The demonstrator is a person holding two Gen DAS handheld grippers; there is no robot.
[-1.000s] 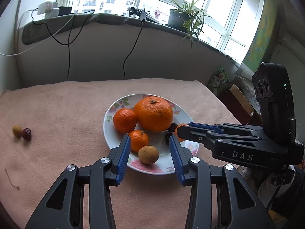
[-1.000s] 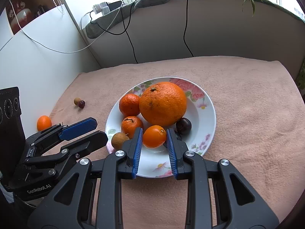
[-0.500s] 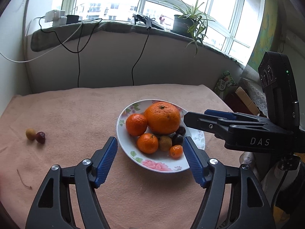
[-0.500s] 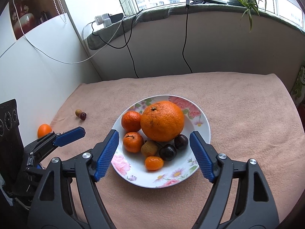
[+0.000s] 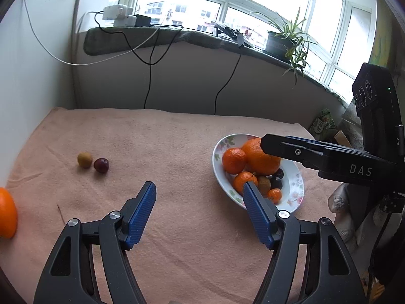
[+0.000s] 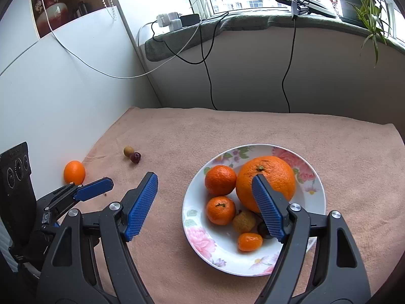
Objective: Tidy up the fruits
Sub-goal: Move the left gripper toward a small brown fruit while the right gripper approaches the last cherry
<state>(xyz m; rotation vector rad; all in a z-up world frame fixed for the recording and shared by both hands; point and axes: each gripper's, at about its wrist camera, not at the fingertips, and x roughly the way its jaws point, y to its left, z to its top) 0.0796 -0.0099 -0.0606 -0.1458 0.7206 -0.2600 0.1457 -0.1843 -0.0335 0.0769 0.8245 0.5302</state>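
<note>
A floral plate holds a big orange, two tangerines, a small kumquat, a brown longan and dark plums. On the pink cloth to the left lie a yellow-brown longan, a dark red cherry and an orange. My left gripper is open and empty over the cloth, left of the plate. My right gripper is open and empty above the plate's left edge.
The cloth-covered table meets a white wall on the left and a low wall under the windowsill at the back. Cables hang from the sill. A potted plant stands on it. A small twig lies on the cloth.
The right gripper opened and let the kumquat go onto the plate, then drew back. The left gripper opened wide and swung left, away from the plate; the loose fruits came into view.
</note>
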